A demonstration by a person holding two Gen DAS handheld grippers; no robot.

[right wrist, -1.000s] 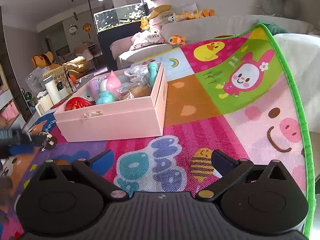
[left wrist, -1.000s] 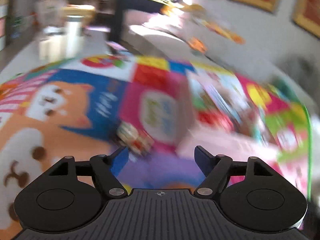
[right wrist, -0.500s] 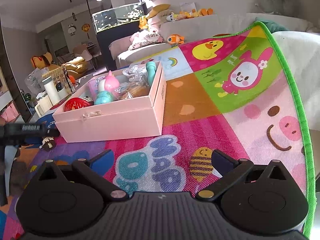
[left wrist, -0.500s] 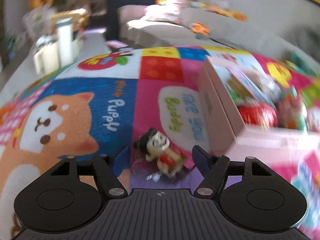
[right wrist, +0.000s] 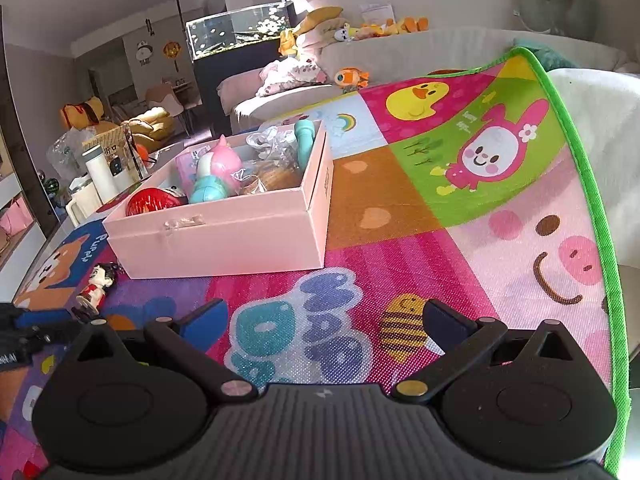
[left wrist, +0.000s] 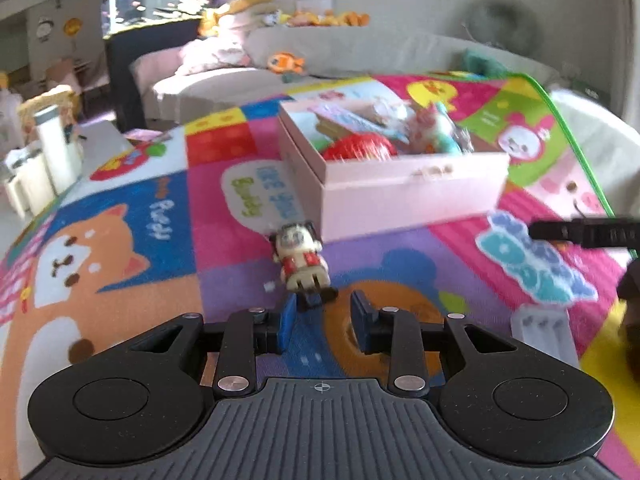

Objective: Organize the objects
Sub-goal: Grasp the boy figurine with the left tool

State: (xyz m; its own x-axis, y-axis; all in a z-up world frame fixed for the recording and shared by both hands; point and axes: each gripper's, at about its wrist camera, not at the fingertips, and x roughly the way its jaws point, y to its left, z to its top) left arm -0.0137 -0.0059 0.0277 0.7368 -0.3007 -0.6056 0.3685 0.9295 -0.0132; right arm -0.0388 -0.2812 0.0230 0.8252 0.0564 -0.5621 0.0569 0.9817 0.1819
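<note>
Closing left hand-held gripper (left wrist: pixel 321 318) nears figurine (left wrist: pixel 301 258) at box's (left wrist: pixel 412 196) seven o'clock; right hand-held gripper (right wrist: pixel 325 320) open, box mostly filled.

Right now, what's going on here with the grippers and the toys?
A person is tidying toys on a colourful play mat. The left gripper is closing around the feet of a small figurine lying on the mat just outside the pink box, which already holds several toys. The right gripper hangs open over the mat, holding nothing.

A small dark-haired figurine (left wrist: pixel 301 258) in red and white lay on its back just beside the toy-filled pink box (left wrist: pixel 400 196), mid-frame.
</note>
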